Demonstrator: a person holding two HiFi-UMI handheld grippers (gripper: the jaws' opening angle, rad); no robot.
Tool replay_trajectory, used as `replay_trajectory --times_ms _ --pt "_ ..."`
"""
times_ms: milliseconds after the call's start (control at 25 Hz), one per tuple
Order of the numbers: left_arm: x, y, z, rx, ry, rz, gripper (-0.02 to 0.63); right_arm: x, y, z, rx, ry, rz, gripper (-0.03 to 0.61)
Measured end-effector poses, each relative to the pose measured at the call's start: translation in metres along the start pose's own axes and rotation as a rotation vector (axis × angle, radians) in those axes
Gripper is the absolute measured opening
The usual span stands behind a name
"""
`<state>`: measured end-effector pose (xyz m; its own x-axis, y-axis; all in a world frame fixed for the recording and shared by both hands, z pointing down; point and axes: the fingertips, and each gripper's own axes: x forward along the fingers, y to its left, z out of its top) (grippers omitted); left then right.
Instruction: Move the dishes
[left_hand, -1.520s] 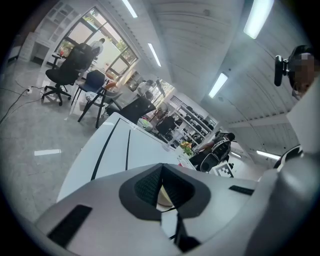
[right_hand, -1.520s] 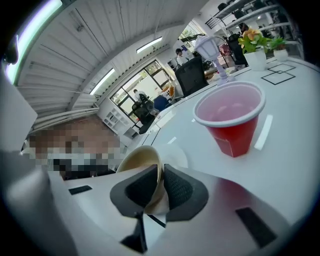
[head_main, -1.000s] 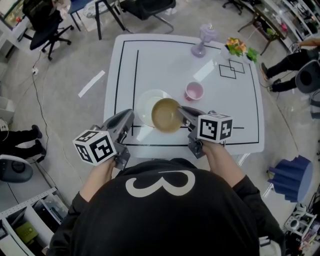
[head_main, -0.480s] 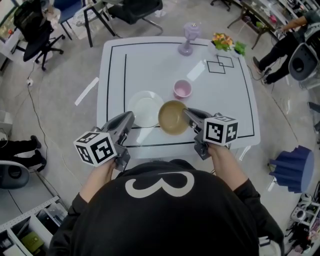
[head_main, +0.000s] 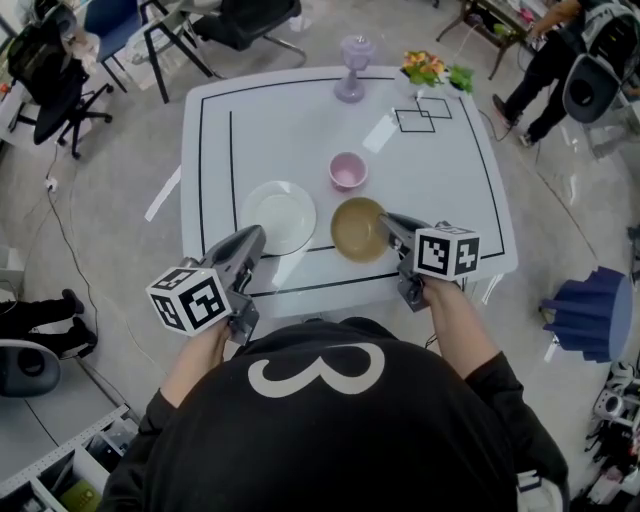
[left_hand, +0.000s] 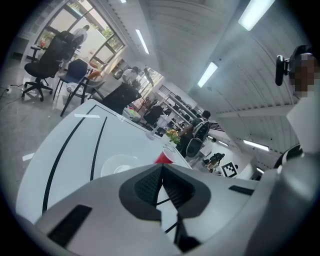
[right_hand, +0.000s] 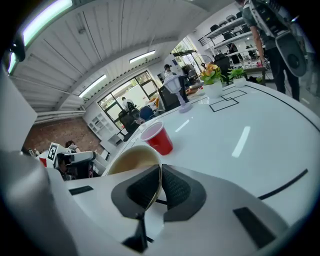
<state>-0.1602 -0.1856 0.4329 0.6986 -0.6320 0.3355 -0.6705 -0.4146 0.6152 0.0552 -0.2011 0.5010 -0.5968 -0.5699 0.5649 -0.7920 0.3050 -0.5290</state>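
My right gripper (head_main: 390, 224) is shut on the rim of a tan bowl (head_main: 359, 229), held over the white table (head_main: 450, 180) near its front edge; the bowl's rim (right_hand: 137, 160) sits pinched between the jaws in the right gripper view. A white plate (head_main: 278, 217) lies on the table to the bowl's left, also visible in the left gripper view (left_hand: 120, 164). A pink cup (head_main: 348, 171) stands behind the bowl and shows red in the right gripper view (right_hand: 158, 137). My left gripper (head_main: 252, 241) is shut and empty, just short of the plate.
A purple glass vase (head_main: 353, 54) and a flower pot (head_main: 428, 69) stand at the table's far edge. Black lines and two squares (head_main: 422, 114) mark the tabletop. Office chairs (head_main: 240, 20), a blue stool (head_main: 590, 313) and a standing person (head_main: 545, 50) surround the table.
My right gripper has carried the tan bowl rightward, off the white plate and clear of it. The left gripper has stayed near the plate's front edge.
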Motion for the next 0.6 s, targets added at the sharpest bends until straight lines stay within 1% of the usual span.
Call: replay_trajectory --times_ms 280,400,480,600 --pt "0.002 -0.001 -0.006 -0.013 0.009 -0.005 0.003 -0.009 -0.028 -0.002 0.007 0.006 -0.074 0.032" --pt "0.003 0.0 -0.008 -0.033 0.008 -0.008 0.003 -0.01 -0.038 -0.002 0.009 0.011 -0.102 0.037" --pt "0.003 0.001 -0.01 -0.05 0.009 -0.009 0.003 -0.01 -0.042 -0.003 0.014 0.017 -0.114 0.035" --pt "0.005 0.001 -0.011 -0.054 0.011 -0.01 0.003 -0.009 -0.045 -0.003 0.032 0.01 -0.116 0.038"
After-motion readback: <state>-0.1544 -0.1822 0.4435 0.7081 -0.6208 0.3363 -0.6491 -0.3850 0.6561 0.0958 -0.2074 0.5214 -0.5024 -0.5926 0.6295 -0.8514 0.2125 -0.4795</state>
